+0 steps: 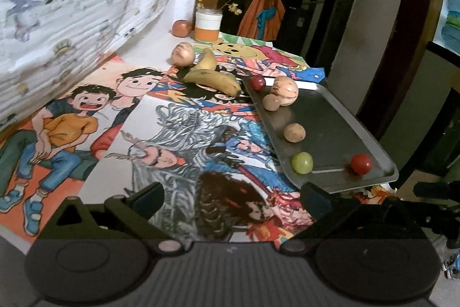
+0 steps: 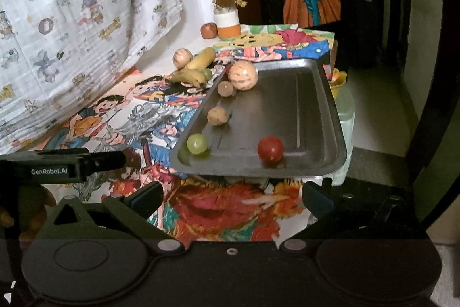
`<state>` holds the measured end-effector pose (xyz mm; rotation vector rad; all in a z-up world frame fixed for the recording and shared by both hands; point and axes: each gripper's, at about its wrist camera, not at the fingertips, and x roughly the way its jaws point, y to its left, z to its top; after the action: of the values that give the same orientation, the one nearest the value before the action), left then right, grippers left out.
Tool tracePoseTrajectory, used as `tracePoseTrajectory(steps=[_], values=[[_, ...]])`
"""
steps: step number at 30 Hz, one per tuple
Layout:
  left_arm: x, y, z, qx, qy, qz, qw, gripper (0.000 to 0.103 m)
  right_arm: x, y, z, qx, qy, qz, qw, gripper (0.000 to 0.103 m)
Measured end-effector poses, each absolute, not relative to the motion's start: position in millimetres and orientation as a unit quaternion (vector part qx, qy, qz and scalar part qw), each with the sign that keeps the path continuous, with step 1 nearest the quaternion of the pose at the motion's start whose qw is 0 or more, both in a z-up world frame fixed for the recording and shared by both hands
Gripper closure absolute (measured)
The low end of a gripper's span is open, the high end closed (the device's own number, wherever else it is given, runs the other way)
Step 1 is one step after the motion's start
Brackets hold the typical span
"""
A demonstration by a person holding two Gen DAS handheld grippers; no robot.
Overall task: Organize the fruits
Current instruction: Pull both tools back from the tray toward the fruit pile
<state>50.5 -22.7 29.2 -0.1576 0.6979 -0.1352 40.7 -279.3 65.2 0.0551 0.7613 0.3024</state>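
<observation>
Both tools stand spread wide with nothing between their fingers. The left tool [image 1: 231, 196] hangs over the cartoon-printed cloth [image 1: 172, 134] that covers the desk; the right tool [image 2: 231, 193] hangs just short of the near rim of the metal tray [image 2: 287, 105].

Ahead of the right tool, on the tray, lie a green grape [image 2: 197, 144] at the near left corner, a red ball-shaped fruit [image 2: 270, 149] near the front edge, two small brown round fruits [image 2: 217, 116] along the left rim, and a larger tan fruit [image 2: 245, 75] at the far left corner.

Beyond the tray, ahead and left of both tools, two bananas [image 2: 195, 68] and a tan round fruit [image 2: 182, 57] rest on the cloth. Farther back stand a white-and-orange jar [image 2: 227, 23] and a reddish fruit [image 2: 209, 30] beside it.
</observation>
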Motion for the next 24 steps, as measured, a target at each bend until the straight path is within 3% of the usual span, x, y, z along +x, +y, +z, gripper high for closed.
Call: tracePoseTrajectory(steps=[24], values=[[46,2,30,-0.047,0.358,-0.005,0.933,0.0,51,-242,63,0.014,0.406,0.194,0.893,0.0]])
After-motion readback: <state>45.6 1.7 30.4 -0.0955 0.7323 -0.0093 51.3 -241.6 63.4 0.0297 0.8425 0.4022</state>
